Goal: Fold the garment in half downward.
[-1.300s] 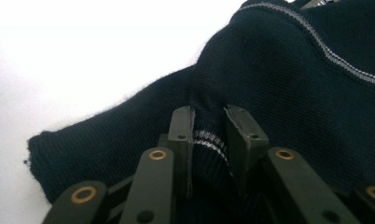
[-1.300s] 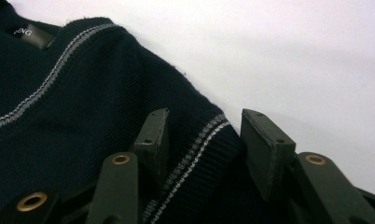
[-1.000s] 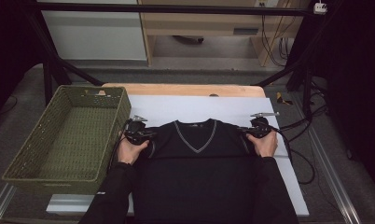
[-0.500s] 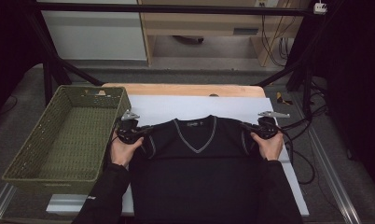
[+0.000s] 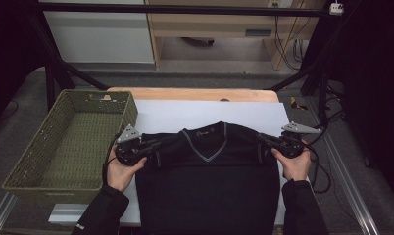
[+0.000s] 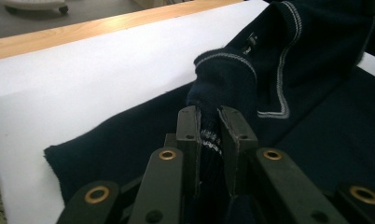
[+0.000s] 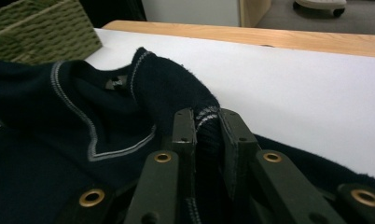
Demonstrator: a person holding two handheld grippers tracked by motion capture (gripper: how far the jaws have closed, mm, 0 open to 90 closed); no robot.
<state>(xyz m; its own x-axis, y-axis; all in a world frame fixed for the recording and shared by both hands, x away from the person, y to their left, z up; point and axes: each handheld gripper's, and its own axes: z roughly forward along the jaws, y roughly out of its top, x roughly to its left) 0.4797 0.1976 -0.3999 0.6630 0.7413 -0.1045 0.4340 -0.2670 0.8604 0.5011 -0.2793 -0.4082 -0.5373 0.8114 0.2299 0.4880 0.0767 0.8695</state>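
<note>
A dark navy V-neck sweater (image 5: 205, 176) with grey trim lies on the white sheet (image 5: 195, 115), its top edge lifted off the surface. My left gripper (image 5: 158, 146) is shut on the sweater's left shoulder fabric (image 6: 218, 88), bunched between the jaws. At the other side my right gripper (image 5: 260, 142) is shut on the right shoulder fabric (image 7: 195, 107). The collar and V-neck (image 5: 205, 142) hang between the two grippers. In the right gripper view the neckline (image 7: 83, 121) shows at the left.
A green woven basket (image 5: 70, 142) stands at the left of the sheet, close to my left hand. The wooden table edge (image 5: 190, 94) runs along the back. Cables (image 5: 322, 166) trail at the right.
Both grippers have risen and drawn toward the person with the sweater's shoulders in them. The top of the sweater has lifted off the sheet.
</note>
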